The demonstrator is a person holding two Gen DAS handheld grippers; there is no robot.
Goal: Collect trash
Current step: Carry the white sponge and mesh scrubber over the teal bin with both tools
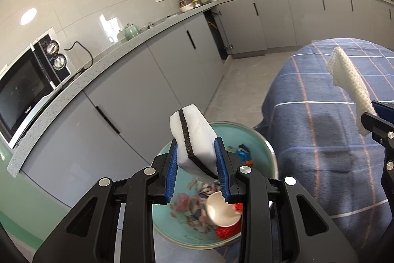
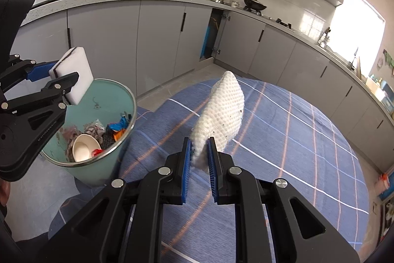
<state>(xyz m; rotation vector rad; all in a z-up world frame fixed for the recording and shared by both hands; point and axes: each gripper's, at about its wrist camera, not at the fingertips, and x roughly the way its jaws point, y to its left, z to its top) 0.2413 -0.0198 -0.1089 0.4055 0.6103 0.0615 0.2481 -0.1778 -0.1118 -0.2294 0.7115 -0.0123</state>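
left tongs (image 1: 197,164) are clamped on a white rectangular sponge with a black stripe (image 1: 193,137), held right above the round teal metal trash bin (image 2: 103,164). inside the bin there's a white paper cup (image 2: 83,148) lying on its side among mixed scraps. to the right of the bin, the right tongs (image 2: 199,152) are pinched nearly closed on a white knobbly cloth (image 2: 221,110), up over the blue plaid-covered counter (image 2: 307,152) the bin stands beside.
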